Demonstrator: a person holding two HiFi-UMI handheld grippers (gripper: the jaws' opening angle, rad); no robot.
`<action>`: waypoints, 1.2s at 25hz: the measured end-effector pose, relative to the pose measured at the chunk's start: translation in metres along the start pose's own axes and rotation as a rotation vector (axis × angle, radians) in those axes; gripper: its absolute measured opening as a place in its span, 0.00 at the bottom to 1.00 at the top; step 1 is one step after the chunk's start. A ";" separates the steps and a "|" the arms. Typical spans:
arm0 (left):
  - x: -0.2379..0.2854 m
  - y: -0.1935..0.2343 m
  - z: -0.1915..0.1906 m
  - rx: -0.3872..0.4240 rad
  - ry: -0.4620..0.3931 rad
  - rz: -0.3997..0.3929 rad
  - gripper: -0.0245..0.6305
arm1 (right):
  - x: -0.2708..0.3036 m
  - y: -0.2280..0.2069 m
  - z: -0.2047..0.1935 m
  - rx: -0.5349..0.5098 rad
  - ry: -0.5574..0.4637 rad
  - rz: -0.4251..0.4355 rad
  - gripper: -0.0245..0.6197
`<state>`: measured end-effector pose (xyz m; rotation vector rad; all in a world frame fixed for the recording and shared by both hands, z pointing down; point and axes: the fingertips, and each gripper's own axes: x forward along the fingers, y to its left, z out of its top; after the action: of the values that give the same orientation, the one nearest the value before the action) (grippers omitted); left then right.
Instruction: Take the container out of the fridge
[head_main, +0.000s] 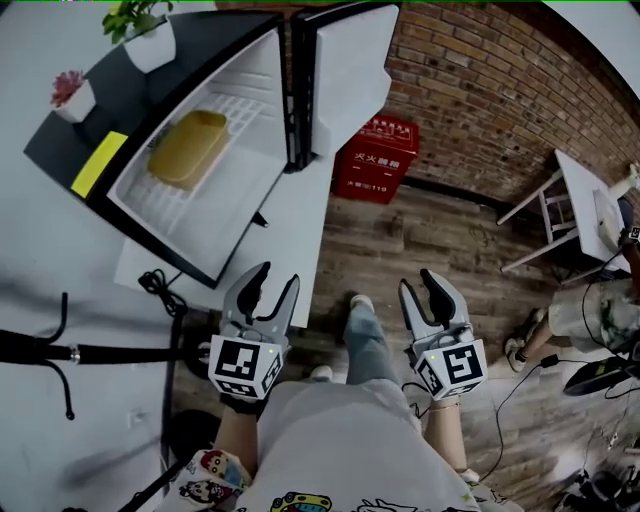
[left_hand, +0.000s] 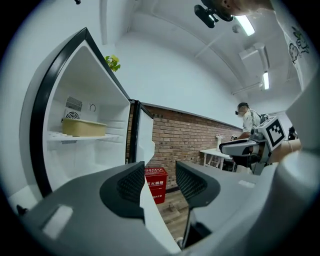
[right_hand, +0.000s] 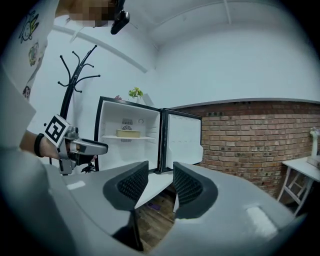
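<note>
With the left tongs (head_main: 277, 278) and right tongs (head_main: 418, 282) both wide and empty, a hasty reach may clip the fridge door (head_main: 345, 70) or tip the yellow container (head_main: 188, 148) off its shelf (head_main: 232, 112).

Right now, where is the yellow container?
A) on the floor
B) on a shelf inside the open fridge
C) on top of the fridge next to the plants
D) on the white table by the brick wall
B: the yellow container sits on the white shelf inside the fridge, whose door stands open.
</note>
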<state>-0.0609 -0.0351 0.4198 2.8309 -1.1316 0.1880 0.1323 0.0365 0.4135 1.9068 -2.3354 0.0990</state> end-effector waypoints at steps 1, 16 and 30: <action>0.003 0.005 0.000 -0.002 -0.002 0.025 0.33 | 0.011 -0.002 0.001 -0.005 -0.004 0.026 0.26; 0.051 0.085 0.032 -0.056 -0.015 0.480 0.35 | 0.200 -0.017 0.060 -0.099 -0.062 0.528 0.28; 0.043 0.115 0.039 -0.113 -0.034 0.928 0.35 | 0.298 0.029 0.083 -0.151 -0.107 1.003 0.28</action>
<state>-0.1062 -0.1522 0.3917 2.0023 -2.2717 0.1182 0.0406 -0.2578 0.3734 0.5407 -3.0023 -0.0895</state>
